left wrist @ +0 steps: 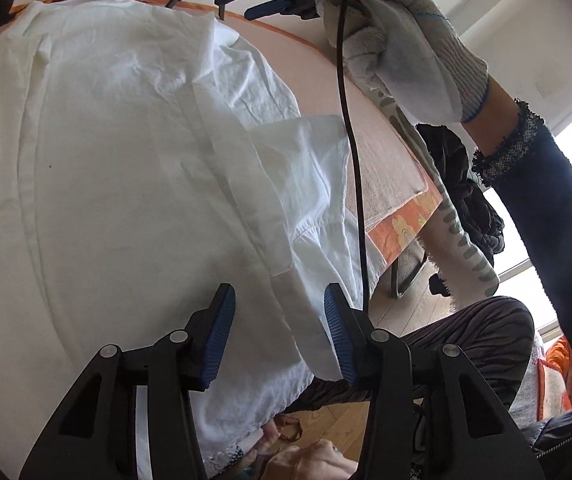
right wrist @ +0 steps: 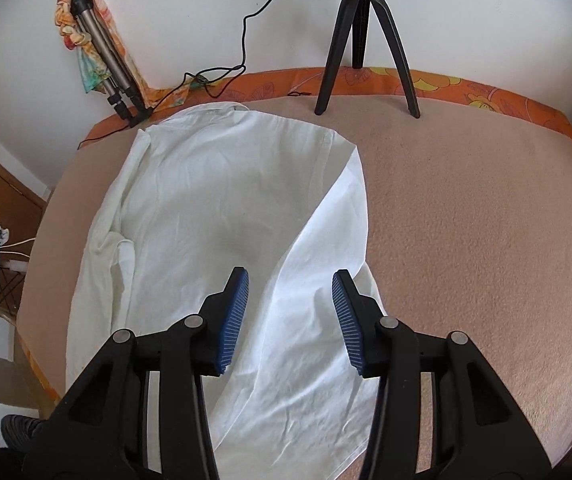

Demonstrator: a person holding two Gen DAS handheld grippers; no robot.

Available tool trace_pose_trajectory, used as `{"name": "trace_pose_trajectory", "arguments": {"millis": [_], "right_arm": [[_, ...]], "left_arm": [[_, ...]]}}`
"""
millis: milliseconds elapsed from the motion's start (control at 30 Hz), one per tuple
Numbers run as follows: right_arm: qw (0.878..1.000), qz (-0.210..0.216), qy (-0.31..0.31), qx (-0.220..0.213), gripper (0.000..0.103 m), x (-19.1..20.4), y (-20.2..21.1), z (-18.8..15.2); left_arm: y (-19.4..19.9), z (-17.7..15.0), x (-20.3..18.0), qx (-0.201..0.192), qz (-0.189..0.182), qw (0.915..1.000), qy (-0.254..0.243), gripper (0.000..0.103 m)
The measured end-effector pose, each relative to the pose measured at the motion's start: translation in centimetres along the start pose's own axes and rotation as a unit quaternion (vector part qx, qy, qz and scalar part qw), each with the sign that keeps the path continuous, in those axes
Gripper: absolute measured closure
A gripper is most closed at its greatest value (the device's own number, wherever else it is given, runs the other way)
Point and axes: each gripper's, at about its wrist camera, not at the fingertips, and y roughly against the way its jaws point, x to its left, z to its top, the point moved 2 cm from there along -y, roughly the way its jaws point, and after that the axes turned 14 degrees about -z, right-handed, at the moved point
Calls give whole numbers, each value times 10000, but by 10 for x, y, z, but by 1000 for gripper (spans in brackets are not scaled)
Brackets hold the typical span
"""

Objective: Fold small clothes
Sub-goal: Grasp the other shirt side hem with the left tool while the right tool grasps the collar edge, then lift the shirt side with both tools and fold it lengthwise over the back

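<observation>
A white shirt (left wrist: 118, 168) (right wrist: 214, 208) lies spread on the pink cloth-covered table (right wrist: 465, 220), one side folded over the middle. In the left wrist view its sleeve cuff (left wrist: 297, 300) lies at the table's near edge between the jaws of my left gripper (left wrist: 280, 316); the blue pads (left wrist: 220, 328) stand apart and do not press on it. My right gripper (right wrist: 290, 308) hovers open over the folded shirt's lower part with nothing gripped. A gloved hand (left wrist: 417, 52) holds that right gripper at the top of the left wrist view.
A black tripod (right wrist: 365, 44) stands at the table's far edge, and a folded tripod wrapped in floral cloth (right wrist: 102, 56) leans at the back left. A black cable (left wrist: 351, 140) hangs across the shirt. Dark clothes (left wrist: 461, 192) and a patterned white cloth (left wrist: 457, 240) hang off the right edge.
</observation>
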Motion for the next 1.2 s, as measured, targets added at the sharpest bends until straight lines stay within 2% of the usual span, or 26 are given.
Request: {"name": "trace_pose_trajectory", "arguments": {"millis": [100, 167, 267, 367, 533, 633, 767, 900, 933, 1000, 1067, 1200], "right_arm": [[9994, -261, 46, 204, 74, 5, -27, 12], [9991, -293, 32, 317, 91, 6, -42, 18], [9983, -459, 105, 351, 100, 9, -52, 20], [9982, -523, 228, 165, 101, 15, -42, 23], [9980, -374, 406, -300, 102, 32, -8, 41], [9968, -312, 598, -440, 102, 50, -1, 51], [9958, -256, 828, -311, 102, 77, -23, 54], [9952, 46, 969, -157, 101, 91, -30, 41], [9947, 103, 1011, -154, 98, 90, -26, 37], [9944, 86, 1026, -238, 85, 83, -11, 29], [9950, 199, 903, -364, 68, 67, 11, 21], [9964, 471, 462, -536, 66, 24, 57, -10]], "left_arm": [[0, 3, 6, -43, -122, 9999, 89, 88], [1, 5, 5, -55, -207, 9998, 47, 94], [5, 5, 2, -114, -310, 9994, 40, 98], [14, 2, -2, -225, -438, 9988, 75, 99], [25, -7, 3, -351, -731, 9961, 347, 99], [23, -11, 15, -356, -846, 9940, 592, 99], [19, -17, 32, -291, -720, 9934, 840, 99], [19, -18, 29, -266, -647, 9950, 718, 99], [19, -19, 28, -259, -634, 9953, 684, 99], [19, -20, 27, -246, -631, 9953, 686, 99], [20, -21, 27, -250, -619, 9954, 684, 99], [19, -20, 24, -289, -550, 9963, 597, 99]]}}
